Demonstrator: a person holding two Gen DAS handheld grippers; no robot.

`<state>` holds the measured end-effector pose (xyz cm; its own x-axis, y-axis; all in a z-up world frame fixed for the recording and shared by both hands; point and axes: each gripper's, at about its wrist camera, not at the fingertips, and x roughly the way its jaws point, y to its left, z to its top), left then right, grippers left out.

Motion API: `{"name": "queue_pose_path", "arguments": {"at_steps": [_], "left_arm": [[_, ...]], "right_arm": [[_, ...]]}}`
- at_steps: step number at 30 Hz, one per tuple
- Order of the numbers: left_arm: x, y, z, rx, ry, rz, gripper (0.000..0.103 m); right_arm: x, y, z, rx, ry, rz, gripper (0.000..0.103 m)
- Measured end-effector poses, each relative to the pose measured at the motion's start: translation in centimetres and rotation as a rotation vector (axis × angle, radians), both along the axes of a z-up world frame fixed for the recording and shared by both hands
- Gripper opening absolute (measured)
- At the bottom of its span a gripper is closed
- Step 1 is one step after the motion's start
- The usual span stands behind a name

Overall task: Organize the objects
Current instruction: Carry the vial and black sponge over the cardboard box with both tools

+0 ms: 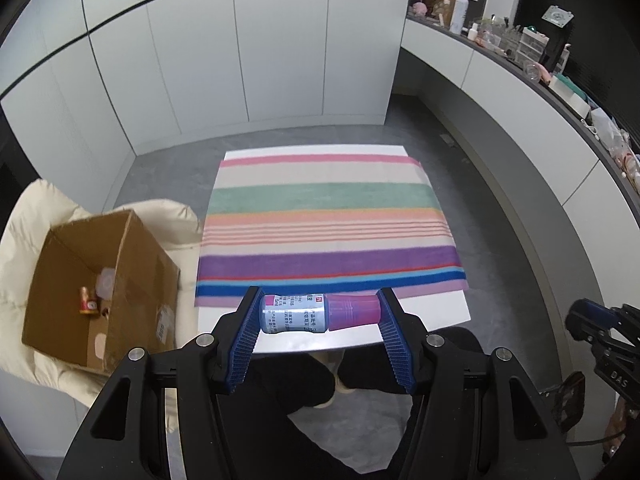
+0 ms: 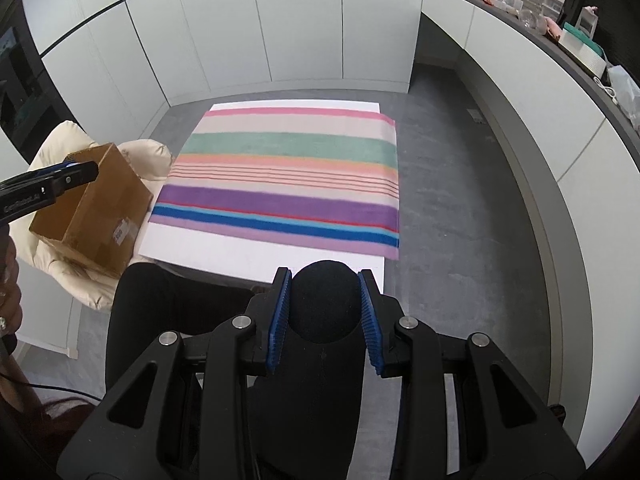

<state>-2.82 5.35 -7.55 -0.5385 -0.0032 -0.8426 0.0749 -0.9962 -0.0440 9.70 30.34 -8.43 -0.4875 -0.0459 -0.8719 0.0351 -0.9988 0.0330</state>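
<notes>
Left gripper [image 1: 320,314] clamps bottle [image 1: 316,314] above table edge [image 1: 360,346] — striped cloth [image 1: 328,224] bare.

Item count: one small bottle [image 1: 316,314], one striped cloth [image 1: 328,232], one cardboard box [image 1: 100,280], one tabletop [image 1: 360,336], one cream jacket [image 1: 24,220]. Inside the box: one small red item [image 1: 87,301]; other contents unclear.
</notes>
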Motion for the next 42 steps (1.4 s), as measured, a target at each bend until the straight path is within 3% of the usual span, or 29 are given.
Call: {"name": "queue_pose_path", "arguments": {"at_steps": [8,14,28,42], "left_arm": [[1.5,-0.4,-1.8,0.029,-0.041,0.020,0.057],[2.3,1.3,-2.7,0.039,-0.074,-0.044,0.057],[1.7,1.3,-3.9,0.073,-0.100,-0.037,0.057],[2.6,-4.1,-5.3,0.116,-0.117,0.095,0.057]], "right_arm": [[2.4,0.8,-0.7,-0.034,-0.009,-0.042,0.035],[3.3,2.1,-1.7,-0.019,-0.032,-0.098,0.035],[2.7,2.6,-1.7,-0.009,-0.033,-0.088,0.035],[0.1,0.0,-1.4,-0.002,-0.027,-0.021,0.035]]}}
